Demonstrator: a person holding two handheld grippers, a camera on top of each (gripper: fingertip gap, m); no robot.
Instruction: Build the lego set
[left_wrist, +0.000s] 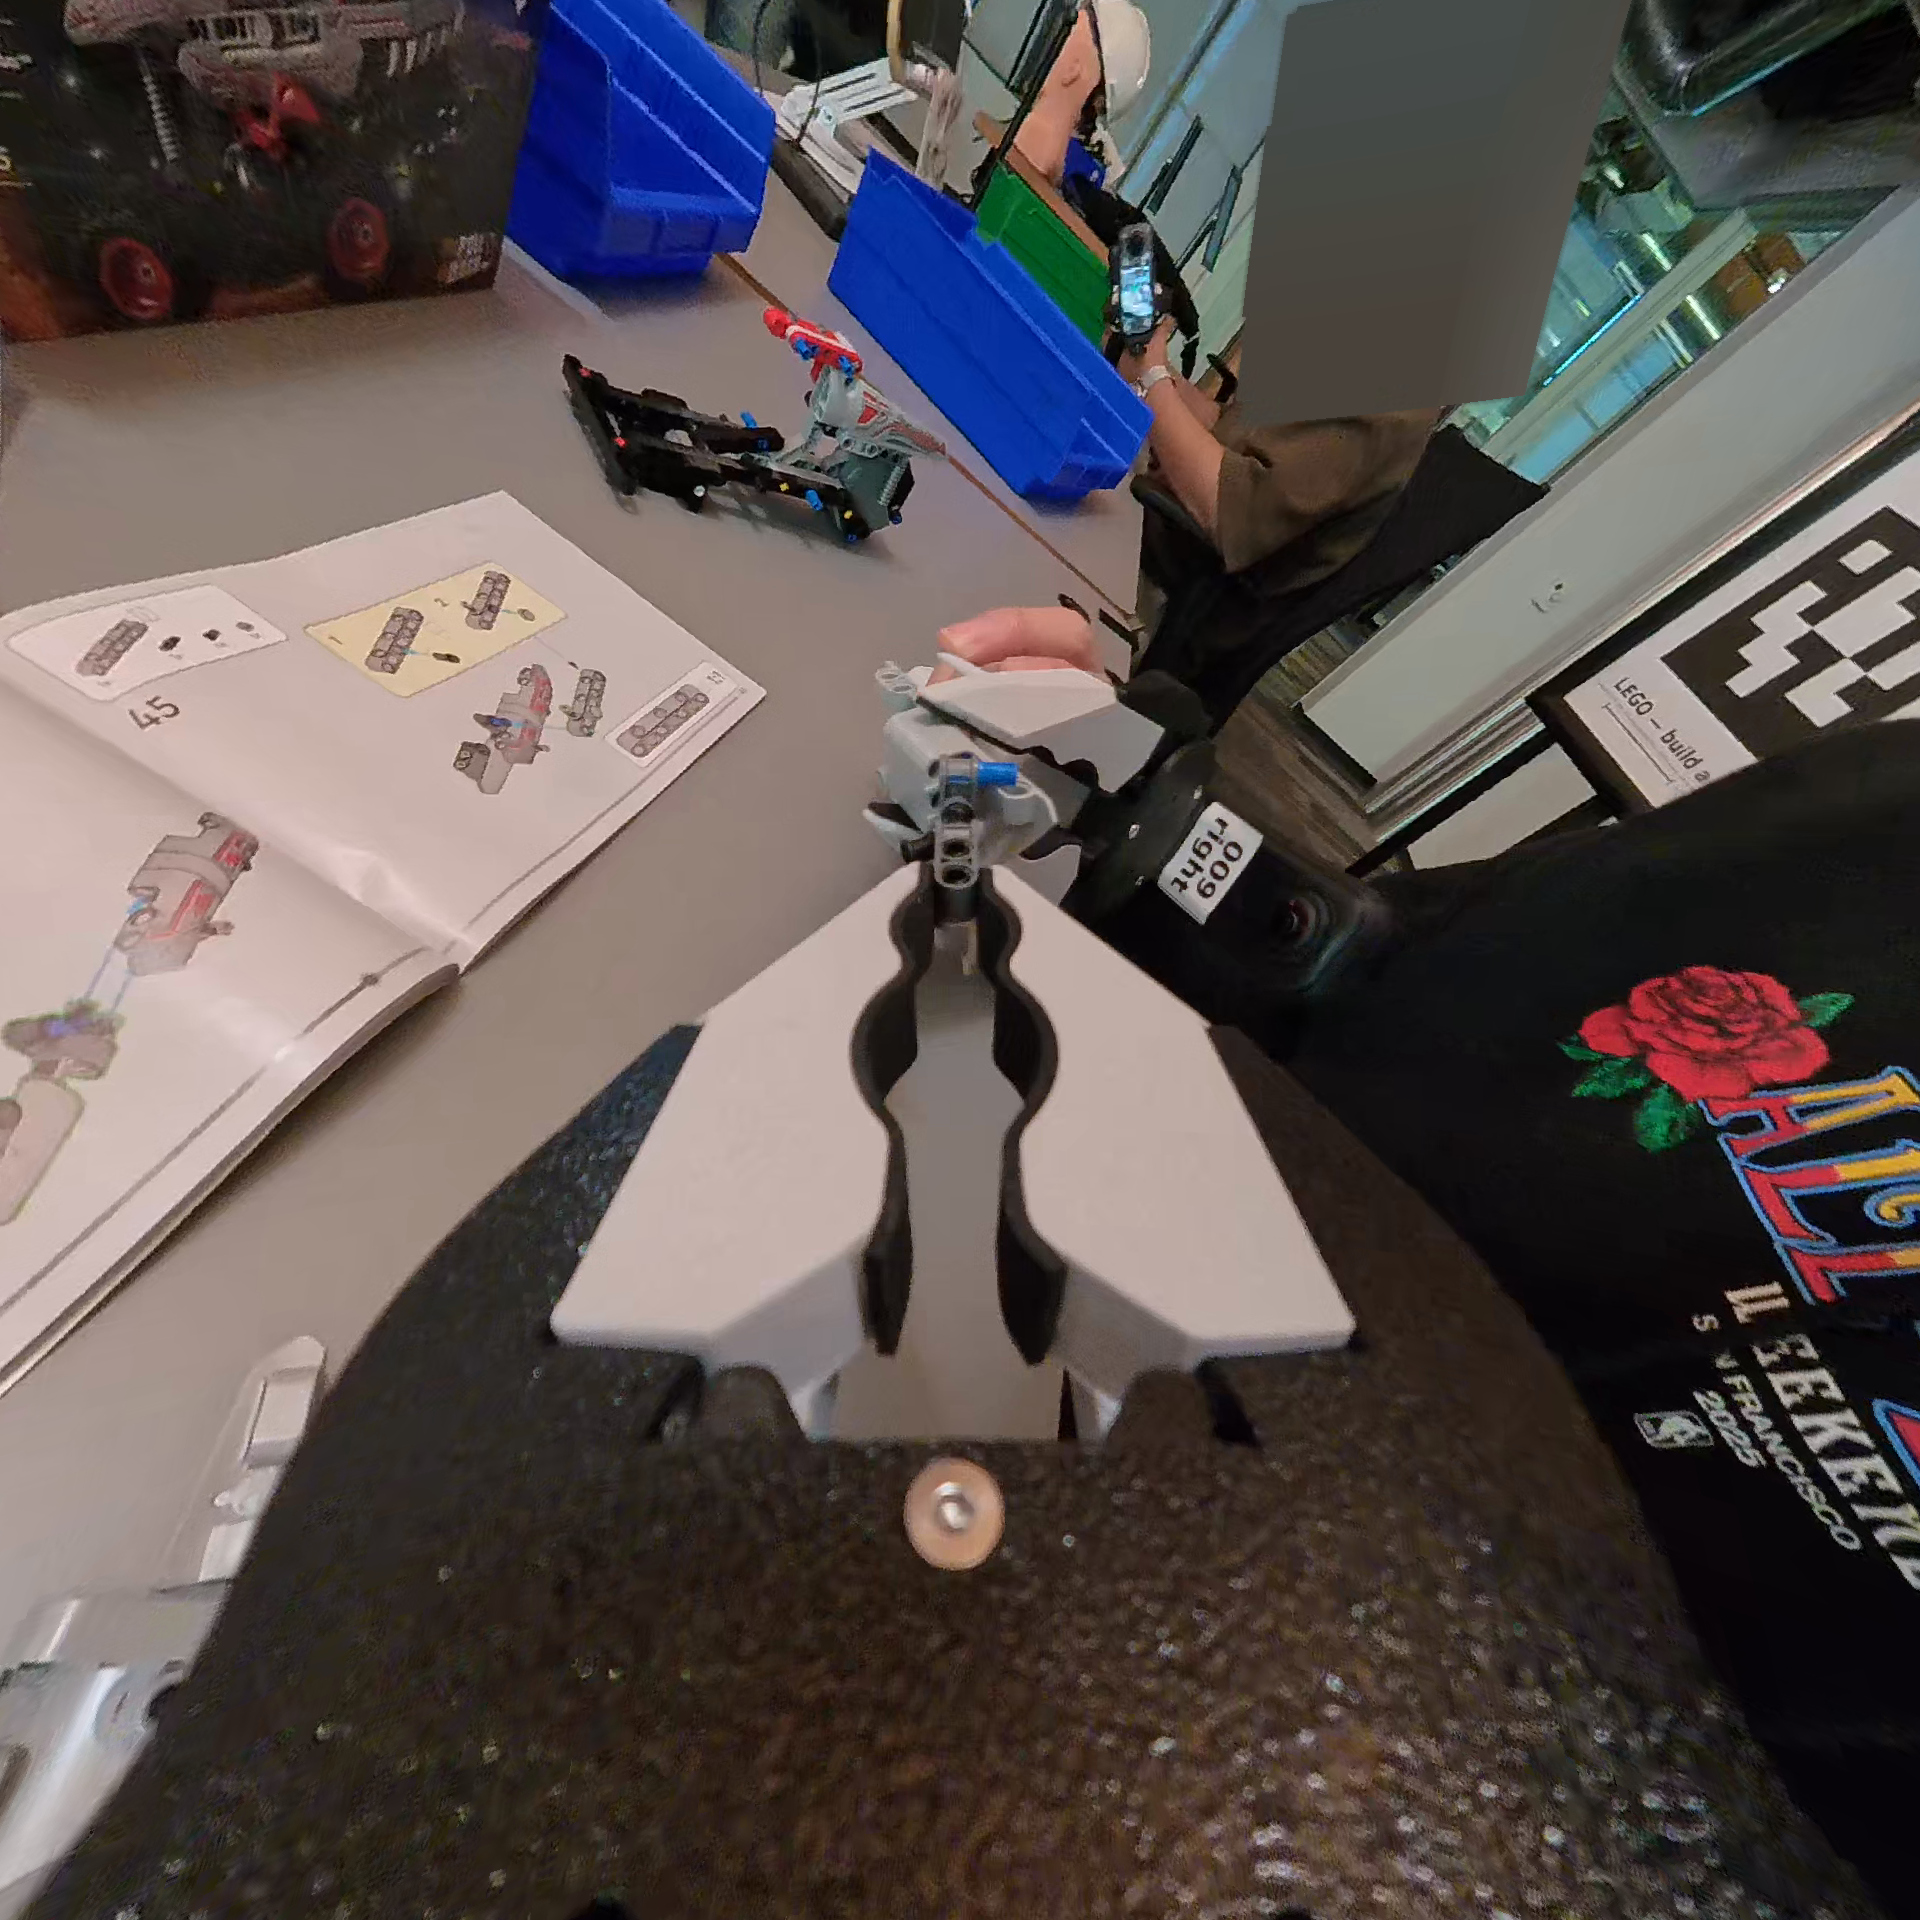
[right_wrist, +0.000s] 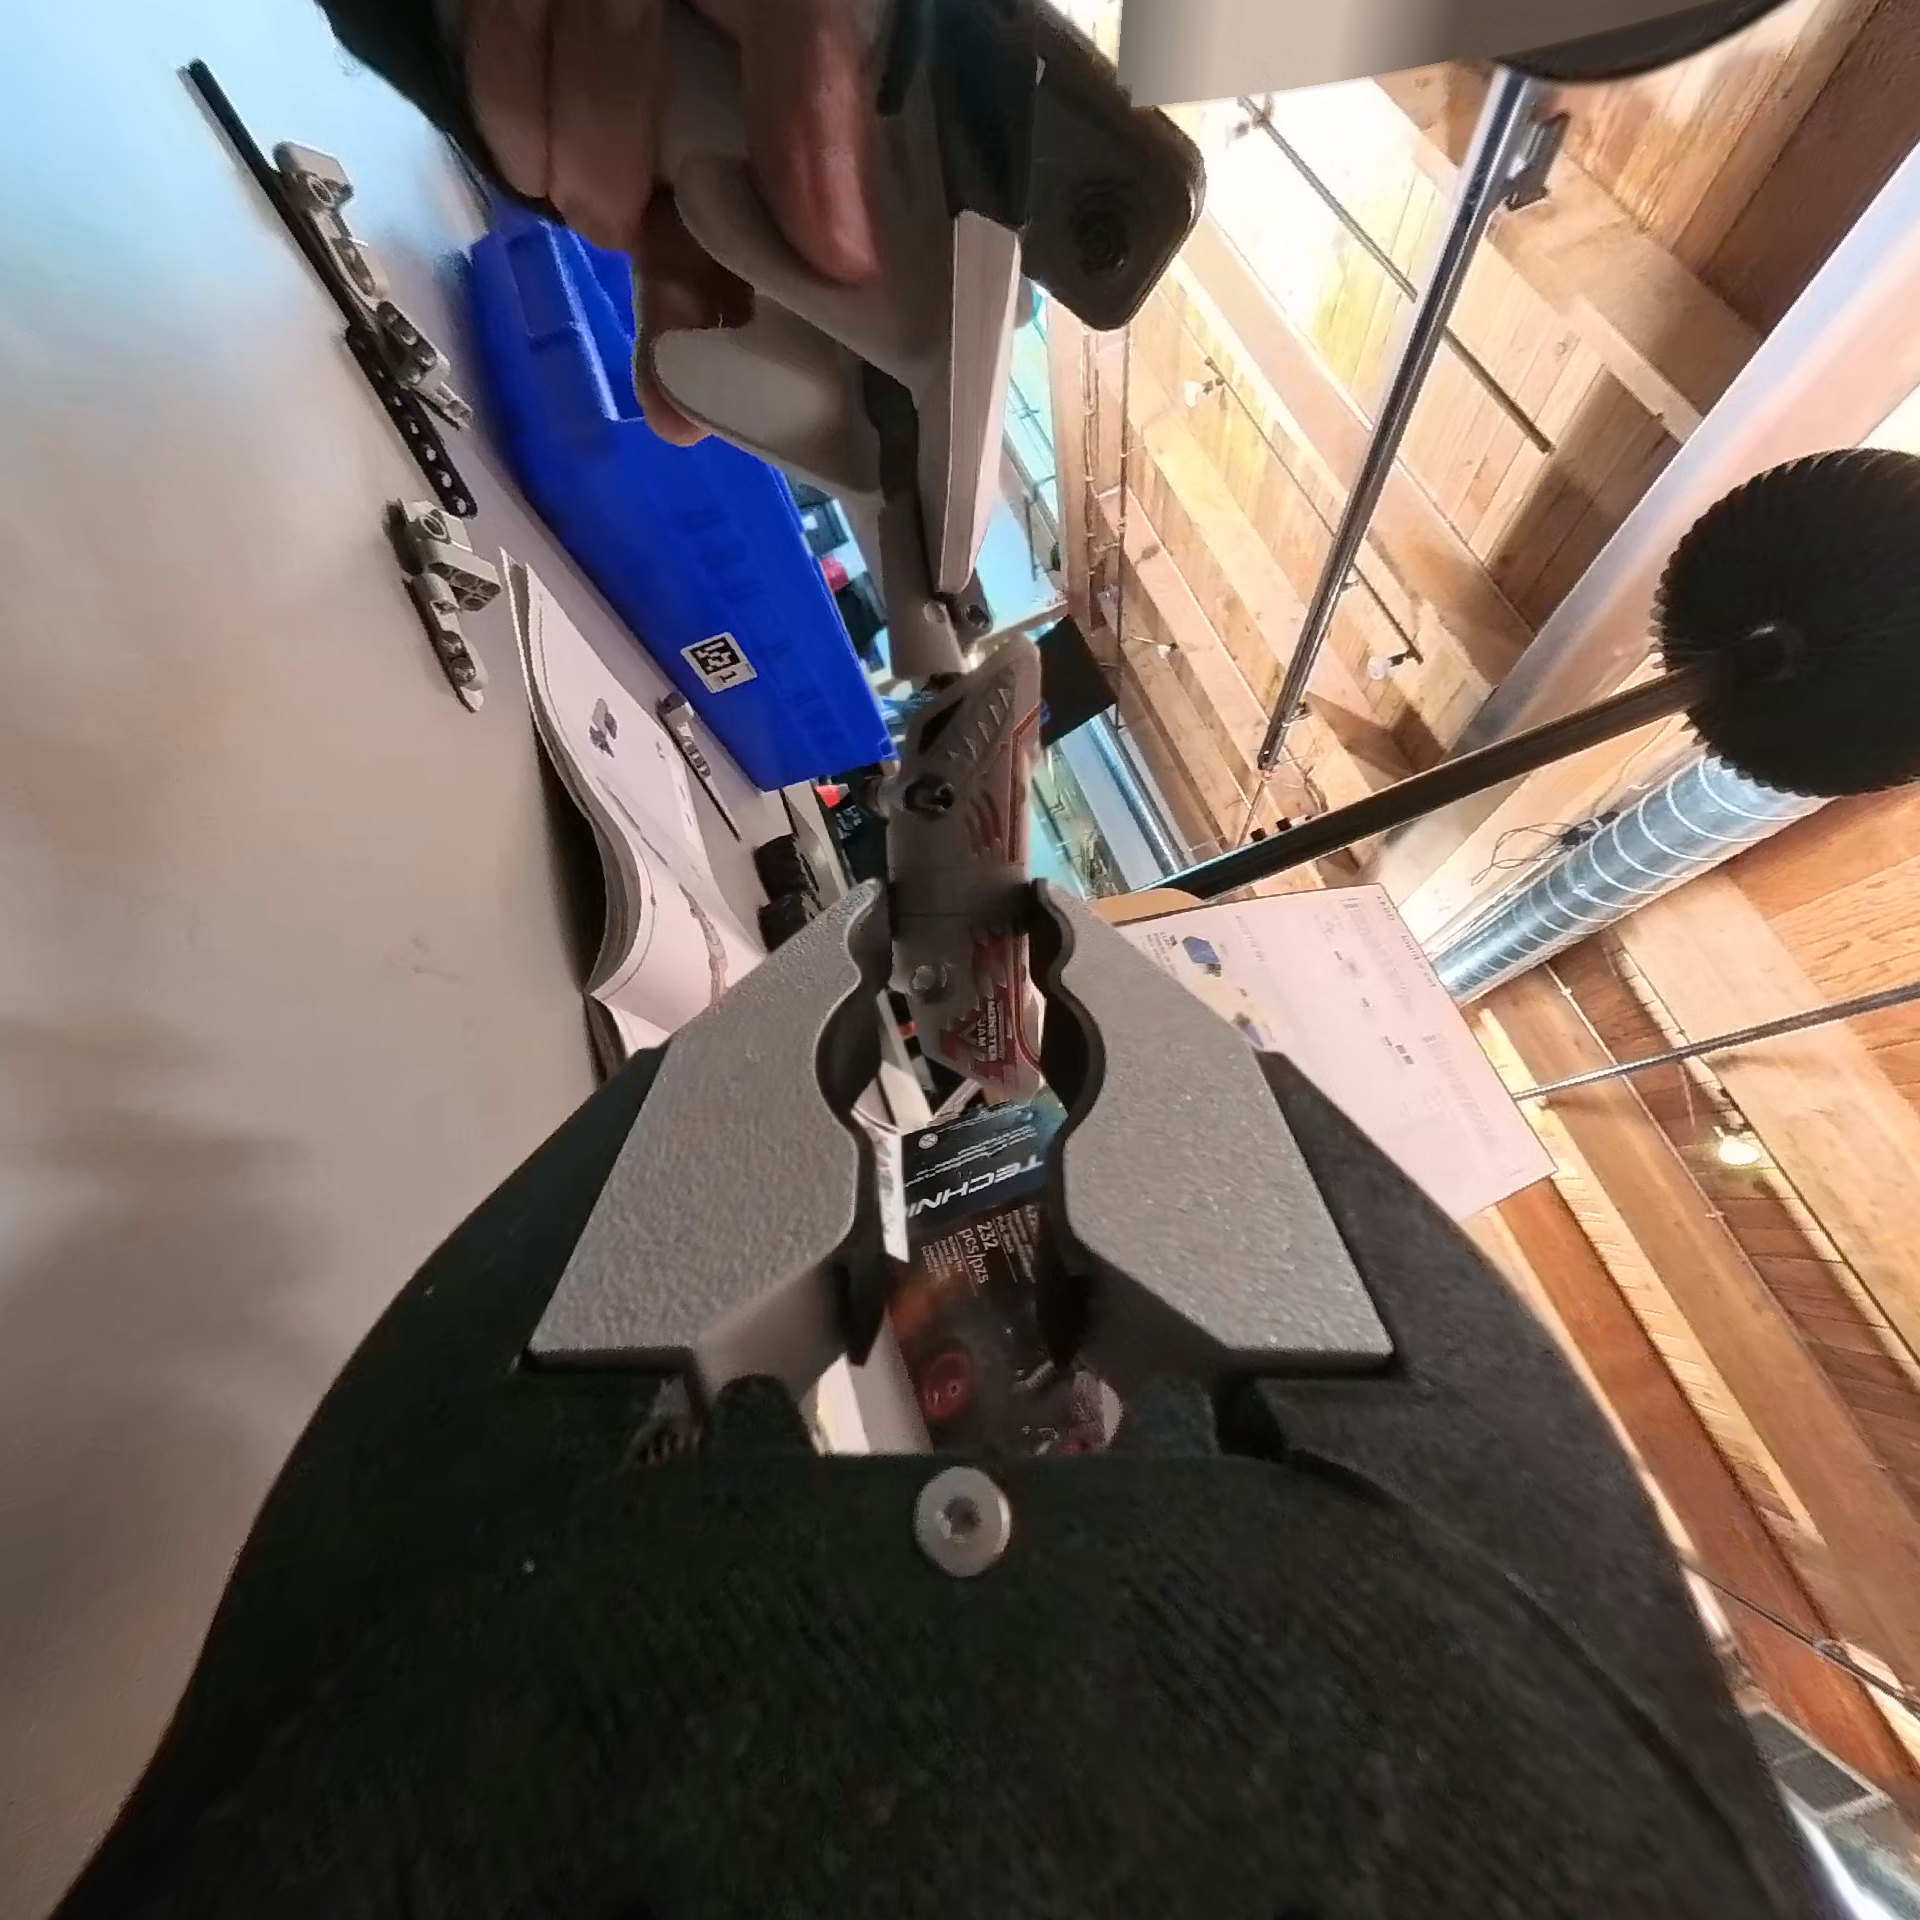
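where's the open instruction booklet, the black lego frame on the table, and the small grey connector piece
instruction booklet (left_wrist: 343, 748), left wrist view, right-hand page
black lego frame (left_wrist: 675, 442), left wrist view, middle beam
grey connector piece (left_wrist: 954, 847), left wrist view, its holed body

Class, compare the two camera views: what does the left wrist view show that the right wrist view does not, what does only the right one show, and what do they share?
Only the left wrist view: the black chassis assembly on the grey table and a rose-print black shirt.

Only the right wrist view: loose grey and black beams on the table, wooden ceiling and a silver duct.

Both: the open instruction booklet, blue bins, the set's box, and both hand-held grippers, left and right, each shut on the grey sub-assembly held between them.
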